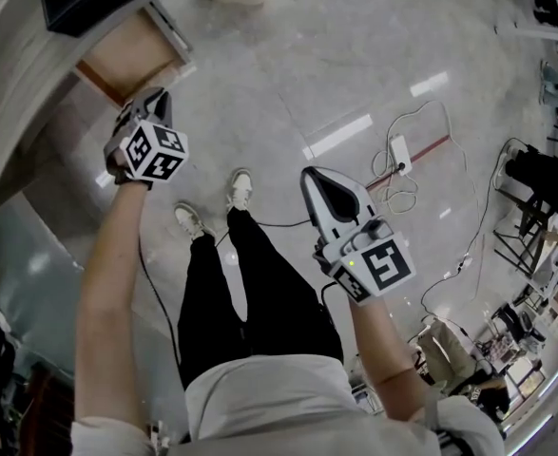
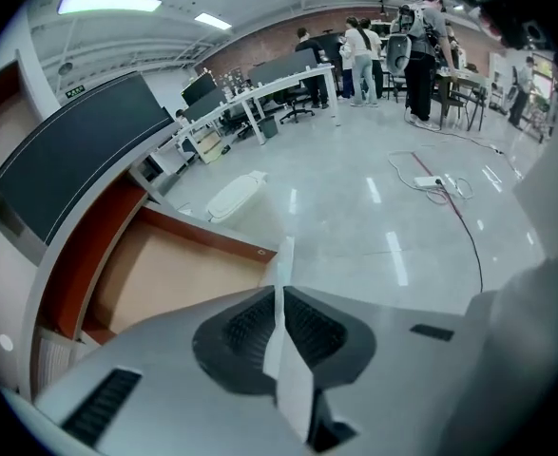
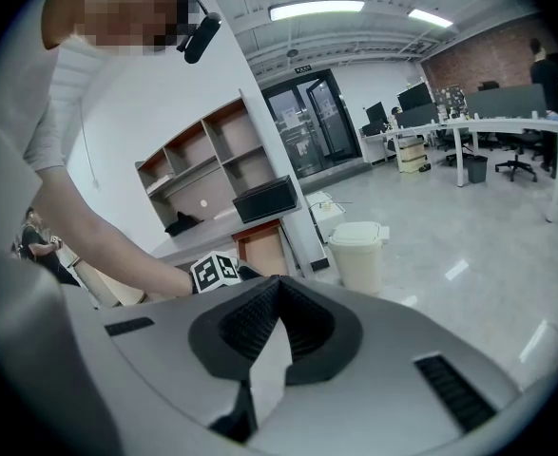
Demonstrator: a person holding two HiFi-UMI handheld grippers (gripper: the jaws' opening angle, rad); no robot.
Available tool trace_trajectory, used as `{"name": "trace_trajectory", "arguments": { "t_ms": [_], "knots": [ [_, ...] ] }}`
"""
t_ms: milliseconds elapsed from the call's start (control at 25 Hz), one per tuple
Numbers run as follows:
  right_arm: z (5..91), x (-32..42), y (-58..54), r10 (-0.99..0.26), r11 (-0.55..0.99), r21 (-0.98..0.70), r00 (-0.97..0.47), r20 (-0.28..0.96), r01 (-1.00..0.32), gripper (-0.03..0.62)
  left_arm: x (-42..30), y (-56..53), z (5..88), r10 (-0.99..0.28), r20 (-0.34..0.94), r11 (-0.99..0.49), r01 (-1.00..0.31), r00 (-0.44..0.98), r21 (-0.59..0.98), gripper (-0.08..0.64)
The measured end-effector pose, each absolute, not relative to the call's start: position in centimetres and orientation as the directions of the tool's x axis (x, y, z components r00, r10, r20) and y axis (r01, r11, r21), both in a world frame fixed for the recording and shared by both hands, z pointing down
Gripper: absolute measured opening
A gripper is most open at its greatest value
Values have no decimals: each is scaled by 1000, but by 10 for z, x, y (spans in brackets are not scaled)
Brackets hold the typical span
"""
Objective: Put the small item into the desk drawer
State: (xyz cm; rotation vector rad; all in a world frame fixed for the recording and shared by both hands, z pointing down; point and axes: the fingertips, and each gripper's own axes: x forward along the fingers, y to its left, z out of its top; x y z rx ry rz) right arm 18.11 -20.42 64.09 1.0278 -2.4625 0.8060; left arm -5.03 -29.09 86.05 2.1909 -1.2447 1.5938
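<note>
The desk drawer (image 1: 131, 55) stands open at the upper left, its tan bottom bare in the left gripper view (image 2: 164, 274). My left gripper (image 1: 157, 98) hangs just in front of it, pointing steeply down. Its jaws (image 2: 280, 288) pinch a thin white flat item (image 2: 284, 255), seen edge-on, whose tip sticks out past the fingertips by the drawer's front panel. My right gripper (image 1: 309, 174) is held over the floor, well to the right of the drawer. It is shut (image 3: 277, 280) with nothing between the pads. The right gripper view shows the drawer (image 3: 259, 250) beyond the left hand's marker cube.
A dark flat panel (image 2: 79, 160) lies on the desk above the drawer. A white bin (image 3: 359, 250) stands on the floor beside the desk. A power strip with cables (image 1: 399, 150) lies on the floor to the right. The person's shoes (image 1: 240, 188) are below the drawer. People stand at far desks (image 2: 412, 46).
</note>
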Motion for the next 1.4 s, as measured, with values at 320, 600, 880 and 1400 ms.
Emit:
{"name": "trace_trajectory", "arguments": {
  "t_ms": [320, 600, 880, 1400],
  "knots": [
    [643, 186, -194, -526, 573, -379, -680, 511, -727, 21, -46, -287, 858, -509, 856, -645, -700, 95, -306, 20],
    [631, 168, -196, -527, 598, -387, -708, 470, -702, 21, -61, -287, 824, -553, 826, -543, -799, 109, -258, 18],
    [605, 144, -202, -534, 638, -382, -742, 406, -669, 21, -77, -279, 783, -618, 778, -355, -922, 110, -152, 18],
    [492, 128, -178, -551, 717, -304, -777, 305, -628, 22, -94, -232, 641, -720, 680, -222, -974, 140, -34, 18]
  ]
}}
